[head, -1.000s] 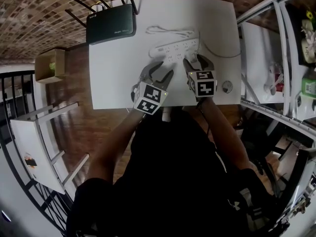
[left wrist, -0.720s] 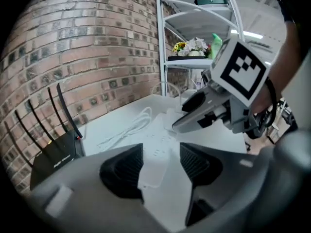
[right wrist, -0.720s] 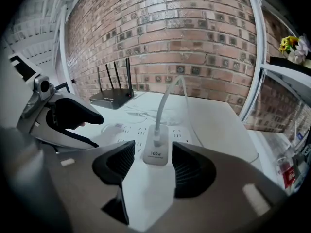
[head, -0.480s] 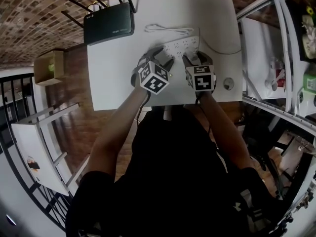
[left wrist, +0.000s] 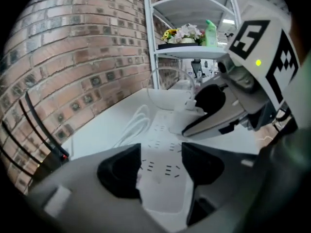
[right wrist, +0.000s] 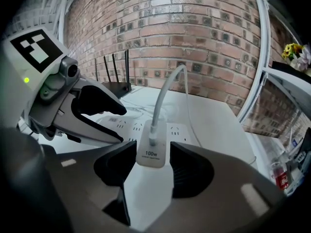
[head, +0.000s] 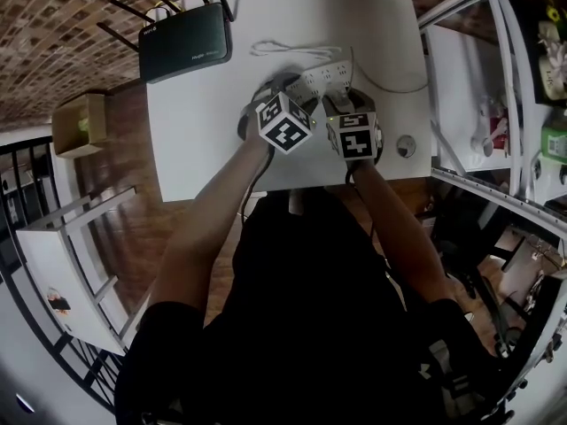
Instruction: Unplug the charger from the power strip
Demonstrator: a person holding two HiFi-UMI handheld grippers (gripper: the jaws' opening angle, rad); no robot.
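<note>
A white power strip [head: 323,78] lies on the white table [head: 204,140]. My left gripper [head: 288,87] points down over the strip's near end [left wrist: 165,164]. Its jaws are opening, with the strip lying between the dark pads [left wrist: 119,171]. A white charger [right wrist: 152,152] marked 100W stands plugged into the strip, and its white cable [right wrist: 165,96] arcs up and away. My right gripper [right wrist: 153,166] straddles the charger with its jaws closing, and thin gaps still show on both sides. In the head view the right gripper [head: 350,103] hides the charger.
A black router [head: 182,42] with antennas sits at the table's far left. The strip's coiled cord [head: 292,51] lies behind the strip. A small round object [head: 406,146] rests near the right edge. A white shelf rack [head: 478,104] stands right of the table, a cardboard box [head: 80,122] to its left.
My left gripper has moved forward and down onto the strip's near end, rolling as it went. The right gripper has stayed around the charger.
</note>
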